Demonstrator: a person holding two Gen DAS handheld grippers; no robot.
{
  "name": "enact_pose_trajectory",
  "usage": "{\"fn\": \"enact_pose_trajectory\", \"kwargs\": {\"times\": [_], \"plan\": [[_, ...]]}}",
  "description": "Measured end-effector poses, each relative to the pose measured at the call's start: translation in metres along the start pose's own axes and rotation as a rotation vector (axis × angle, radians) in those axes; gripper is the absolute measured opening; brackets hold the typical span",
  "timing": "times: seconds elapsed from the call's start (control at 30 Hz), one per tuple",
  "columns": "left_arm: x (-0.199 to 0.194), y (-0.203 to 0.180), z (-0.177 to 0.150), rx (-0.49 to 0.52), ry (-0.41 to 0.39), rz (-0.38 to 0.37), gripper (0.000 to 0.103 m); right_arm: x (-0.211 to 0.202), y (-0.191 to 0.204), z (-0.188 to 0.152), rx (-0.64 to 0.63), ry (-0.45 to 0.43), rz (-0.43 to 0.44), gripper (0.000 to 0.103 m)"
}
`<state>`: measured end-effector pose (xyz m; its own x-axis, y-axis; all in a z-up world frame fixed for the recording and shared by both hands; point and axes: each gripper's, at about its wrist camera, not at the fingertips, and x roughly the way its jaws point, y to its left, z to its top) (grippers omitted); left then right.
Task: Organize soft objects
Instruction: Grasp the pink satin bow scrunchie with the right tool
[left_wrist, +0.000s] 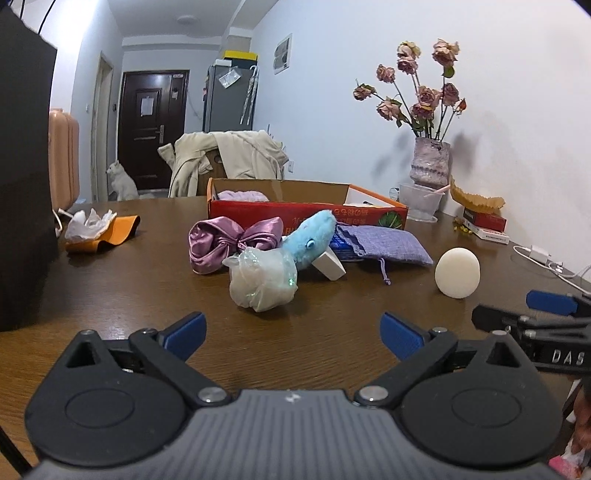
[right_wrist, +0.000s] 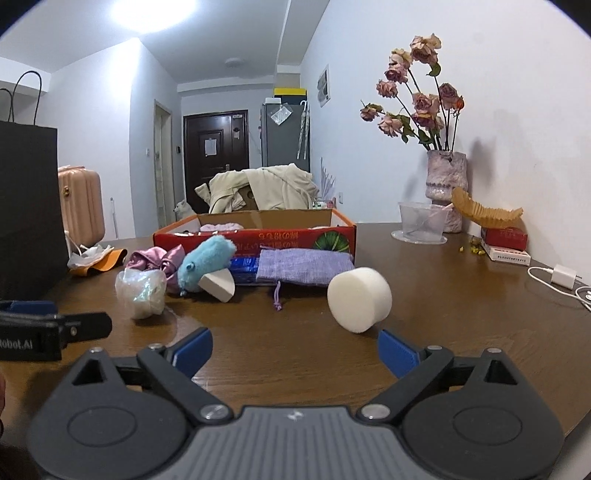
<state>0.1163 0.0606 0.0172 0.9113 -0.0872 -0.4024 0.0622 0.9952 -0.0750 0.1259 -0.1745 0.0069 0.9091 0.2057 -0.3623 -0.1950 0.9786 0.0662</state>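
- A black paper bag (right_wrist: 26, 206) is standing at the far left of the brown surface (left_wrist: 129, 280), and a crumpled white tissue on an orange strip (left_wrist: 98, 230) is lying just beside it.
- The left gripper (left_wrist: 293, 332) is hovering low over the surface with its blue fingers (left_wrist: 186, 334) spread wide, and nothing is sitting between them.
- A shiny purple satin bow (left_wrist: 229, 242) is lying in front of the red cardboard box (left_wrist: 306, 216), which is open at the top with something pale purple inside.
- A ball of translucent white mesh (left_wrist: 264, 278) is resting just before the left fingers, touching the bow.
- A blue plush toy (left_wrist: 312, 238) is leaning over a white wedge sponge (left_wrist: 332, 264), between the bow and a lilac drawstring pouch (left_wrist: 384, 245).
- The pouch is lying flat against the front wall of the box, its cord trailing toward the camera.
- A round white sponge (right_wrist: 360, 299) is standing tilted on its edge, apart from the pile, near the right gripper (right_wrist: 295, 350).
- The right gripper is also holding its fingers wide apart and is gripping nothing.
- A vase with dried roses (left_wrist: 430, 162) is standing by the wall at the right, with a white charger (right_wrist: 563, 277) nearer the edge.
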Motion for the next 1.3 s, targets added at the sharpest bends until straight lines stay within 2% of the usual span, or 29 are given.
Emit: {"fn": "enact_pose_trajectory", "kwargs": {"times": [0.37,0.57,0.67,0.7,0.73,0.83,0.93,1.07,1.17,1.3], "plan": [[0.044,0.015,0.030,-0.078,0.058,0.008,0.102,0.039,0.002,0.025,-0.013,0.043,0.041,0.094],[0.071,0.018,0.055,-0.088,0.058,0.014,0.102,0.069,-0.007,0.044,0.002,0.049,0.037,0.089],[0.080,0.012,0.069,-0.078,0.047,-0.021,0.094,0.079,-0.017,0.052,0.018,0.048,0.019,0.086],[0.082,0.009,0.073,-0.064,0.037,-0.030,0.089,0.082,-0.020,0.055,0.032,0.055,0.023,0.081],[0.084,0.007,0.077,-0.054,0.028,-0.036,0.086,0.086,-0.023,0.060,0.045,0.067,0.040,0.076],[0.095,0.009,0.089,-0.046,0.027,-0.032,0.082,0.100,-0.020,0.073,0.051,0.071,0.095,0.074],[0.108,0.028,0.102,-0.042,0.026,0.047,0.081,0.119,-0.007,0.091,0.055,0.074,0.176,0.072],[0.129,0.066,0.113,-0.072,0.064,0.115,0.079,0.150,0.025,0.111,0.058,0.104,0.334,0.063],[0.145,0.094,0.112,-0.143,0.111,0.089,0.072,0.175,0.061,0.117,-0.006,0.130,0.387,0.059],[0.169,0.121,0.096,-0.262,0.177,-0.021,0.052,0.210,0.103,0.107,-0.104,0.215,0.389,0.040]]}}
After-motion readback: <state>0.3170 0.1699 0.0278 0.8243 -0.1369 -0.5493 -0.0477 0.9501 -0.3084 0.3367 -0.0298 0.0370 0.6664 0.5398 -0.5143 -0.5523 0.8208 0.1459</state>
